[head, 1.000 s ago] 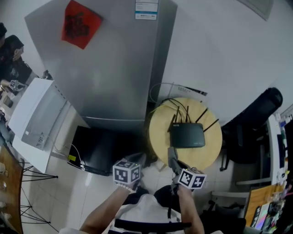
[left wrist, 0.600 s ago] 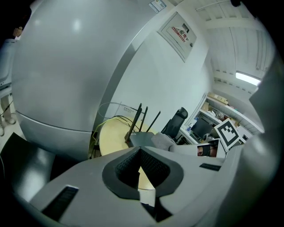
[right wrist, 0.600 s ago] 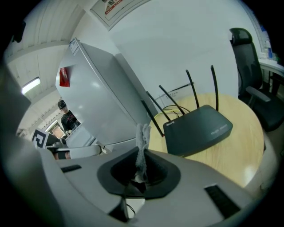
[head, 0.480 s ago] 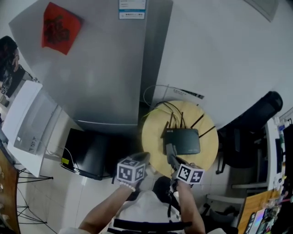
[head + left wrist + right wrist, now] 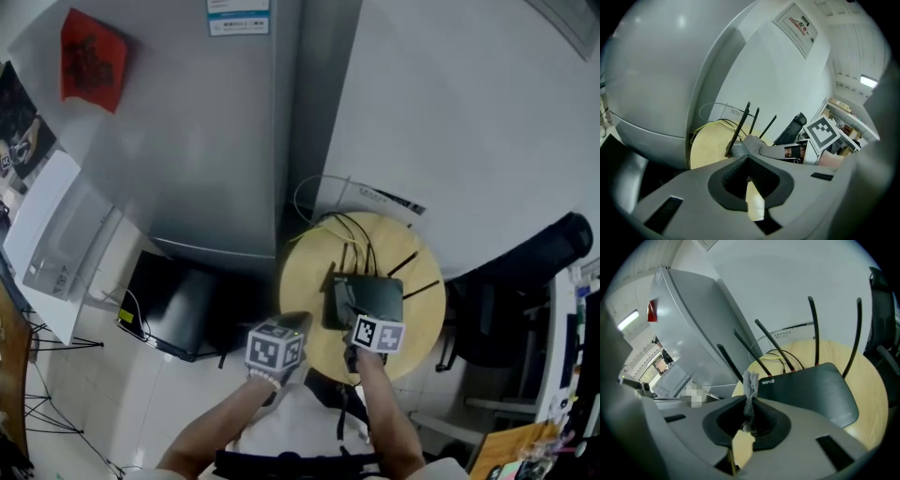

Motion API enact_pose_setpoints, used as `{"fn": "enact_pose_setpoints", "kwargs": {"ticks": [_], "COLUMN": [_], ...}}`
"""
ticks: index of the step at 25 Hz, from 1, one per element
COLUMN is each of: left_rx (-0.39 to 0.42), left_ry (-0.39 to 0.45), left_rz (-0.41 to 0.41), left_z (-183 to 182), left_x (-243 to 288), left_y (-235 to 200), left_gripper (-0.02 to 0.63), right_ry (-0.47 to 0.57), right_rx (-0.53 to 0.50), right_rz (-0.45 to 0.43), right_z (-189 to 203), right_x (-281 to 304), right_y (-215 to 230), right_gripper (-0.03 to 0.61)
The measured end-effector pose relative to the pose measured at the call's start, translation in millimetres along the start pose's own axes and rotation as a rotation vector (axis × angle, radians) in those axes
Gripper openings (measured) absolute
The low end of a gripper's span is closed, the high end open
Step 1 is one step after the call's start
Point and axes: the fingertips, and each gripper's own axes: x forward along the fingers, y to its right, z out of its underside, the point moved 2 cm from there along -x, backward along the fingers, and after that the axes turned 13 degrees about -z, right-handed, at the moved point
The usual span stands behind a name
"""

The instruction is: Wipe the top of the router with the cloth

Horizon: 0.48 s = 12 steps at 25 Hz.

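The right gripper is clamped on a thin grey cloth, which sticks up from between its jaws. The cloth stands at the left front corner of the black router; whether they touch cannot be told. The router lies flat on the round desk, its antennas raised, beside the grey fridge. The left gripper has its jaws together with nothing between them, above the desk's near edge.
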Motion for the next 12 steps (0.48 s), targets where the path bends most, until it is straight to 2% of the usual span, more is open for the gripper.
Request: {"fn": "enact_pose_setpoints", "kwargs": {"ticks": [12], "left_rx": [0.008], "left_ry": [-0.023], "left_rz": [-0.039], "left_z": [-8.6], "left_x": [31.9], "left_y": [13.9], "left_gripper": [-0.003], "right_ry": [-0.082], "right_rx": [0.021], "right_rz": [0.039], "right_z": [-15.4], "right_x": [44.9], "right_y": [39.5], "right_gripper": [0.042]}}
